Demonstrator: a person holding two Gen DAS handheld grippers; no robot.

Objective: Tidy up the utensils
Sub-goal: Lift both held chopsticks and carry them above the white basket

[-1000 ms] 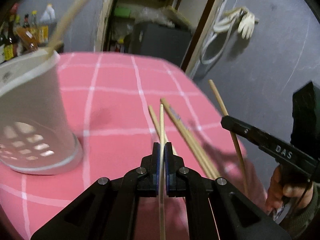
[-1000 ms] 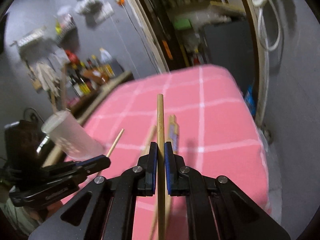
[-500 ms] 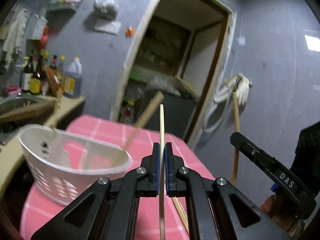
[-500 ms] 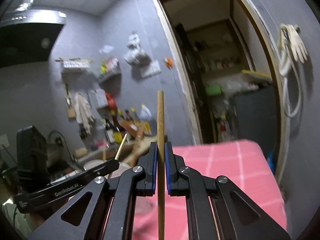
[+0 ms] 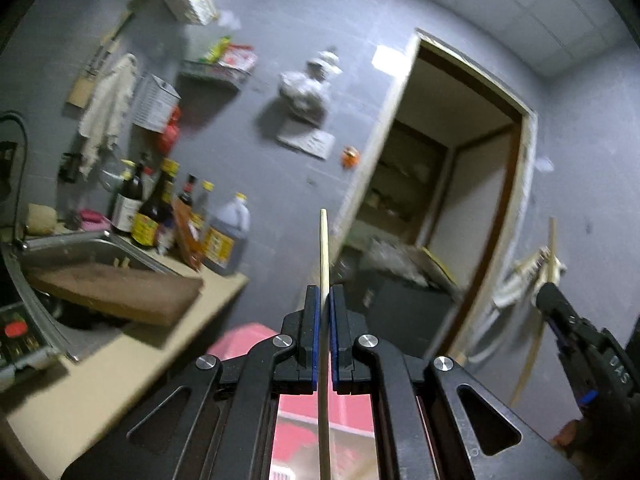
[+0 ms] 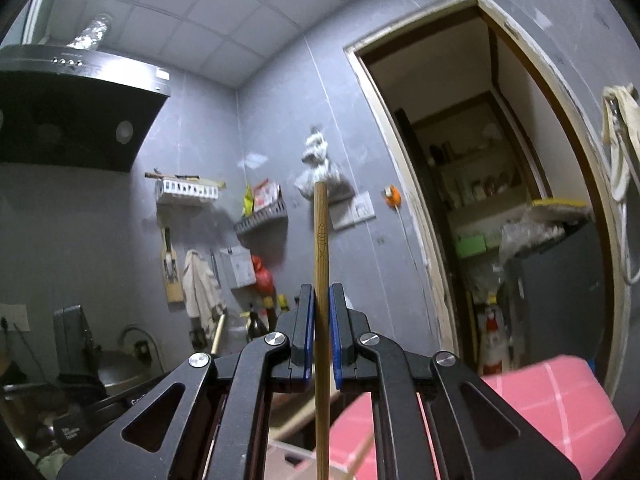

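My left gripper [image 5: 324,304] is shut on a pale wooden chopstick [image 5: 324,248] that stands upright between the blue pads, tip up toward the wall. My right gripper [image 6: 321,300] is shut on a darker bamboo chopstick [image 6: 321,232], also upright. In the left wrist view the right gripper [image 5: 568,320] shows at the right edge with its chopstick [image 5: 532,356]. The white utensil holder is barely visible at the bottom of the right wrist view [image 6: 288,456]. Both grippers are tilted up, high above the pink checked tablecloth [image 6: 552,400].
A counter [image 5: 120,360] with a sink [image 5: 68,252], a wooden board [image 5: 116,292] and several bottles [image 5: 172,216] lies left. An open doorway [image 6: 500,208] to a pantry stands behind the table. A range hood [image 6: 76,108] hangs at upper left.
Both grippers have tilted further upward with their chopsticks. The table and white holder have dropped almost out of both views; walls and ceiling fill them.
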